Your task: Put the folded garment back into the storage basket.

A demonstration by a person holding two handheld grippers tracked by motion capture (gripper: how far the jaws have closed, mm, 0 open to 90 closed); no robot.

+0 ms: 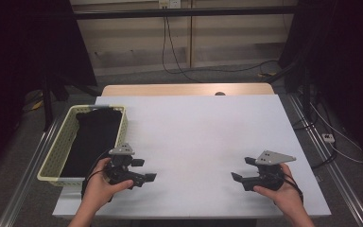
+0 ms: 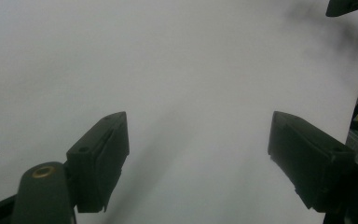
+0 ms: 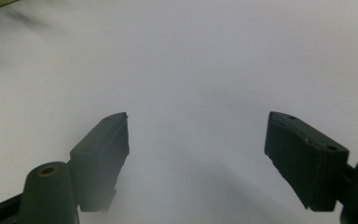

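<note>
Work appears to be at its start, judged from the layout. The black folded cloth [image 1: 93, 139] lies inside the pale yellow perforated plastic basket [image 1: 58, 149] at the left edge of the desk, untouched, and nothing has been set out on the open surface. What is left, presumably, is the whole job: reaching into the basket and bringing the cloth out.

The left tongs [image 1: 142, 170] hover just beside the basket's near right corner, jaws spread wide and holding nothing. The right tongs [image 1: 240, 169] hang well apart on the other side, likewise spread and empty; the two face one another across bare desk.

The white matte desk [image 1: 203, 137] is unmarked. Beyond it: a tan wooden panel, pale wall boards, black cables on a grey floor, dark curtains either side.
</note>
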